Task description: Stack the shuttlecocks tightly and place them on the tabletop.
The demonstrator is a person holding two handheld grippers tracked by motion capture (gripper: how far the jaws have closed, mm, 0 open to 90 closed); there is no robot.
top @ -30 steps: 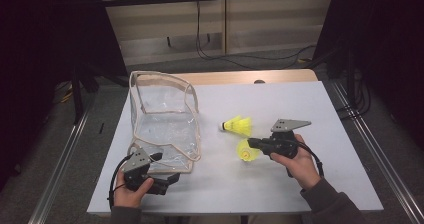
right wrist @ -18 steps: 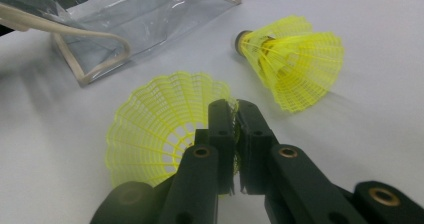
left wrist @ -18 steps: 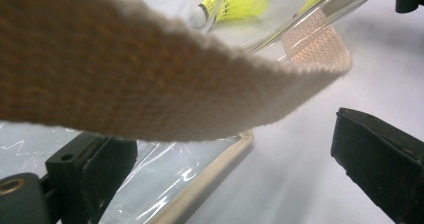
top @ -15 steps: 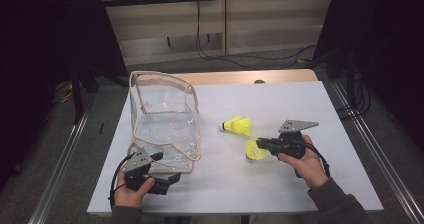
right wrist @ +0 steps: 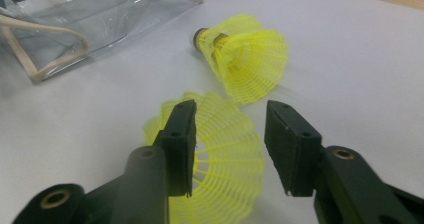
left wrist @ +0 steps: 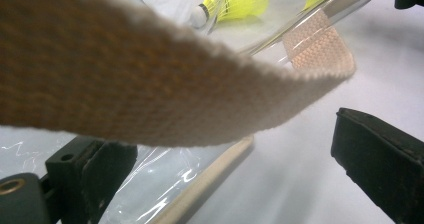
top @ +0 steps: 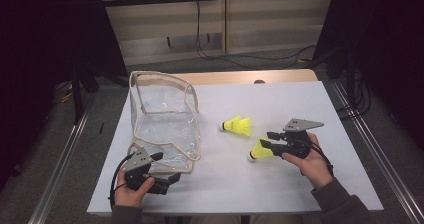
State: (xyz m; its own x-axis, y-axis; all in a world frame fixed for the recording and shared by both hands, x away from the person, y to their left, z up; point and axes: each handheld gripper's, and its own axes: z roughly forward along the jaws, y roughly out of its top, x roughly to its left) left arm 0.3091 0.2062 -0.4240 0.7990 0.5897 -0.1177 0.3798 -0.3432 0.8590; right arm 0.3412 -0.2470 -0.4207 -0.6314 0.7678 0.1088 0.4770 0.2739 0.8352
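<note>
Right gripper jaws just opening, straddling nearer yellow shuttlecock lying on surface, pads not pressing. Left gripper, jaws apart, sits at clear bag rim, likely steadying the mouth for loading. Second shuttlecock lies just beyond.

R gripper jaws just opening

Two yellow mesh-skirted shuttlecocks are lying on their sides right of the clear pouch: the far shuttlecock is resting nearer it, and the near shuttlecock is lying just beyond.
</note>
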